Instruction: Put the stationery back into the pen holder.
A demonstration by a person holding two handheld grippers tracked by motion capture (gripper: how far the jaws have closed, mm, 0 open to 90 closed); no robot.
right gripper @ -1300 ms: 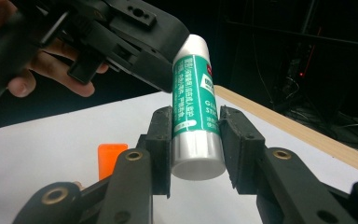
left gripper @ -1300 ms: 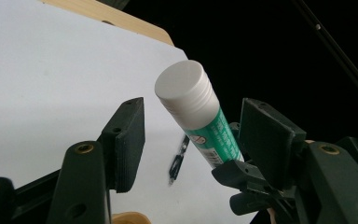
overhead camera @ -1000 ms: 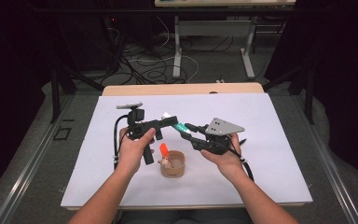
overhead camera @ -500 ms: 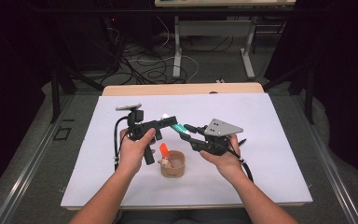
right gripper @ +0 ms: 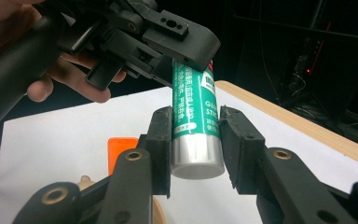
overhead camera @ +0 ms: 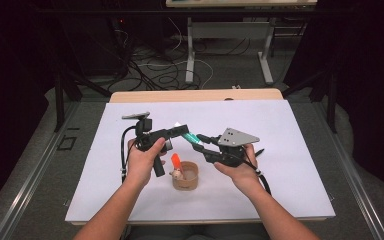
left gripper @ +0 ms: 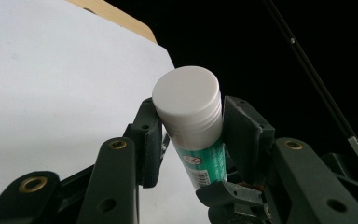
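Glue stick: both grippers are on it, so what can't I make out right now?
- Glue stick label: right gripper view, top covered by the left gripper.
- Its base end: left gripper view, behind the right gripper.
- Cup contents: high view, too small; orange piece unidentifiable.
- Cap seam: whether loosened, unclear.
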